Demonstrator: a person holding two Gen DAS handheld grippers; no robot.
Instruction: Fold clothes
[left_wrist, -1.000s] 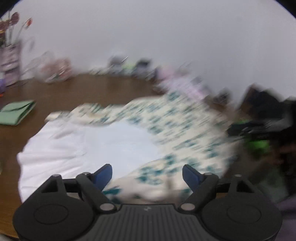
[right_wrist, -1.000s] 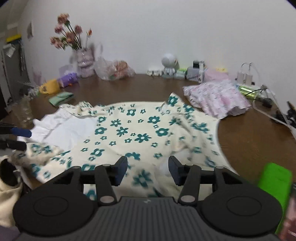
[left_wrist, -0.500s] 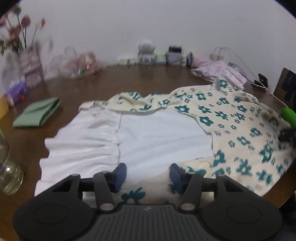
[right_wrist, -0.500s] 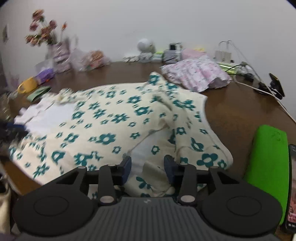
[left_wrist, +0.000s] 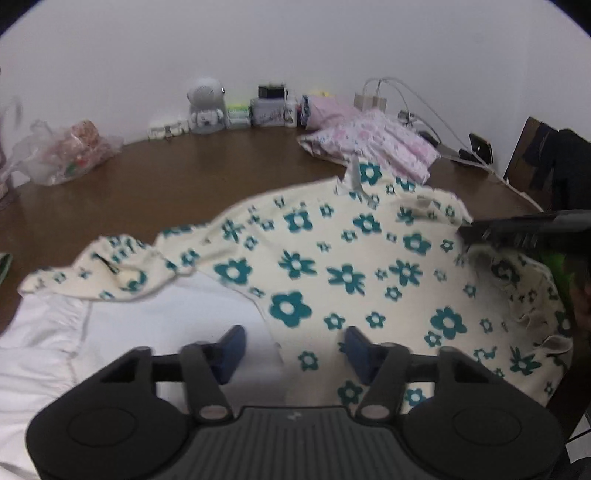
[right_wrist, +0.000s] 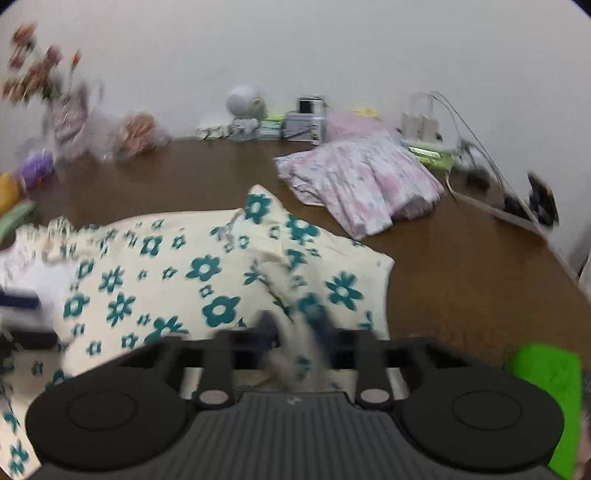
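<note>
A brown wooden worktop (left_wrist: 207, 177) stands against a pale wall. At its far left, in the right wrist view, blurred pink flowers in a vase (right_wrist: 62, 99) stand beside a crinkled clear plastic bag (left_wrist: 66, 151).

Nearer the front on the left lies a plain white garment with a gathered seam (left_wrist: 110, 332), spread flat. The left hand-held gripper (left_wrist: 291, 341) hovers above its near edge with its blue-padded jaws wide apart and nothing between them, probably placed to pin or take up cloth.

Across the middle spreads a cream cotton garment printed with teal flowers (left_wrist: 351, 266), partly overlapping the white one. It is rumpled, one corner peaked toward the back wall, and not in a neat fold.

The right hand-held gripper (right_wrist: 295, 328) has its jaws drawn close, pinching a bunched edge of the floral garment at its near right side. The picture is blurred there. The cloth rises into the jaws, which suggests the edge is being lifted to carry it over.

Further right and back rests a folded pink floral garment (right_wrist: 362, 181), set apart, perhaps finished. White cables (left_wrist: 424, 99) trail at the far right, and a bright green object (right_wrist: 550, 398) sits at the near right edge.
</note>
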